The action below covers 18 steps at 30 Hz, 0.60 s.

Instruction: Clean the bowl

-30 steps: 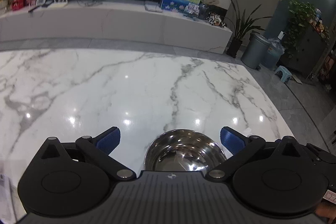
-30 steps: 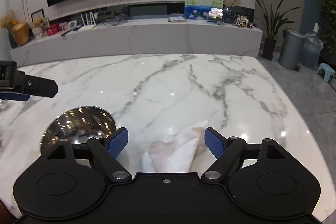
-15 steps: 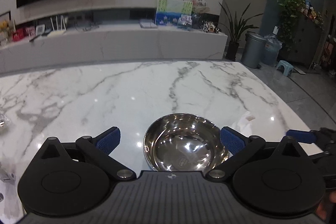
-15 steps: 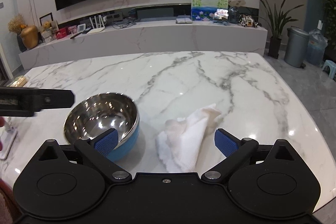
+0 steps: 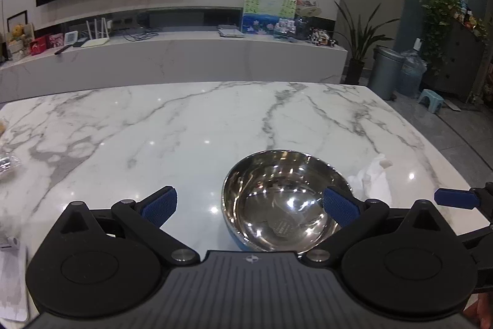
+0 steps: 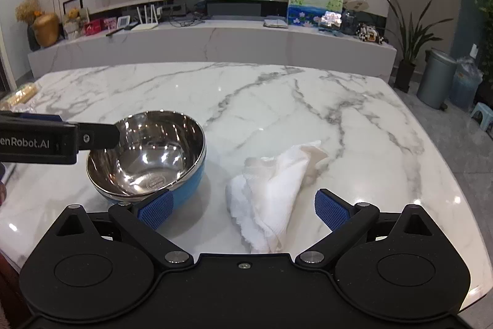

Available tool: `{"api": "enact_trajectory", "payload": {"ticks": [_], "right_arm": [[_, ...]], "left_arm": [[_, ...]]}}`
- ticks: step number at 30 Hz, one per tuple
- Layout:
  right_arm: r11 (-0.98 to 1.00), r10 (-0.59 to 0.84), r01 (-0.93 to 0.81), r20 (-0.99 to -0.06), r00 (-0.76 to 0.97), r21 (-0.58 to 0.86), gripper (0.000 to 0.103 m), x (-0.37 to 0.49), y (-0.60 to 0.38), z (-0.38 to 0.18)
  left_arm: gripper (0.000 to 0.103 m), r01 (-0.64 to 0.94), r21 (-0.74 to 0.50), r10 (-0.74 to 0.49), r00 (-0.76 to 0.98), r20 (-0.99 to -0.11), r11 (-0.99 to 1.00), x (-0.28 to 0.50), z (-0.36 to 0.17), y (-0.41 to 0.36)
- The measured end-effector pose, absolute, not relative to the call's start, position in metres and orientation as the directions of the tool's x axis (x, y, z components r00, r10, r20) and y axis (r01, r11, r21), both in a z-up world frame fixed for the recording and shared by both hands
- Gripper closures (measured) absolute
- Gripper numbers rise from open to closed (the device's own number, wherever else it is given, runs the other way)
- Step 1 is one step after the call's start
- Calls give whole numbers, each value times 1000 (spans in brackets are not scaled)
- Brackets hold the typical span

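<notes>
The bowl (image 6: pixel 148 154) sits on the marble table (image 6: pixel 277 100), toward its near edge, steel inside and blue outside. It looks tilted, its rim lower on the near side. Just to its right lies a crumpled white cloth (image 6: pixel 271 193), close to the bowl but not touching it.

The left gripper (image 5: pixel 249 205) hangs over the bowl with its jaws spread wide and nothing between them. Its right finger (image 5: pixel 340 205) shows over the bowl's right rim, and its left finger (image 5: pixel 160 205) is over bare marble to the bowl's left. From the right wrist view, a black finger of this gripper (image 6: pixel 92 136) reaches in from the left across the bowl's far-left rim; whether it touches the steel is hard to say from this angle.

The right gripper (image 6: pixel 243 210) is also wide open and holds nothing. The cloth lies between its fingers, nearer the middle, and its left pad (image 6: pixel 155 210) sits in front of the bowl's blue side. In the left wrist view, a blue pad of the right gripper (image 5: pixel 456 198) shows at the far right edge, beyond the cloth (image 5: pixel 374 174).
</notes>
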State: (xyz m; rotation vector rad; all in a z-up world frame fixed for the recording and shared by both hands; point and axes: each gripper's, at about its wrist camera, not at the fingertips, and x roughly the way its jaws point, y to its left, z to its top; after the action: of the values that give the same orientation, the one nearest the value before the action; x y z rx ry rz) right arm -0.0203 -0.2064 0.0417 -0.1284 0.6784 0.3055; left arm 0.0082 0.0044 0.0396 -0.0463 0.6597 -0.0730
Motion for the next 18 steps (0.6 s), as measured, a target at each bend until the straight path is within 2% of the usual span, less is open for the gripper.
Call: {"api": "enact_trajectory", "payload": {"ticks": [7,18], "right_arm": [[944,233,-328,-650,723,-26,5,-19,-200,36],[945,232,-328,-666,709,-20,5,-17,-199,32]], "left_arm": [[1,59,-58,-83,727,-682,997,9,34,5],[2,58,-44,-72,692,-719,997,10,25,4]]}}
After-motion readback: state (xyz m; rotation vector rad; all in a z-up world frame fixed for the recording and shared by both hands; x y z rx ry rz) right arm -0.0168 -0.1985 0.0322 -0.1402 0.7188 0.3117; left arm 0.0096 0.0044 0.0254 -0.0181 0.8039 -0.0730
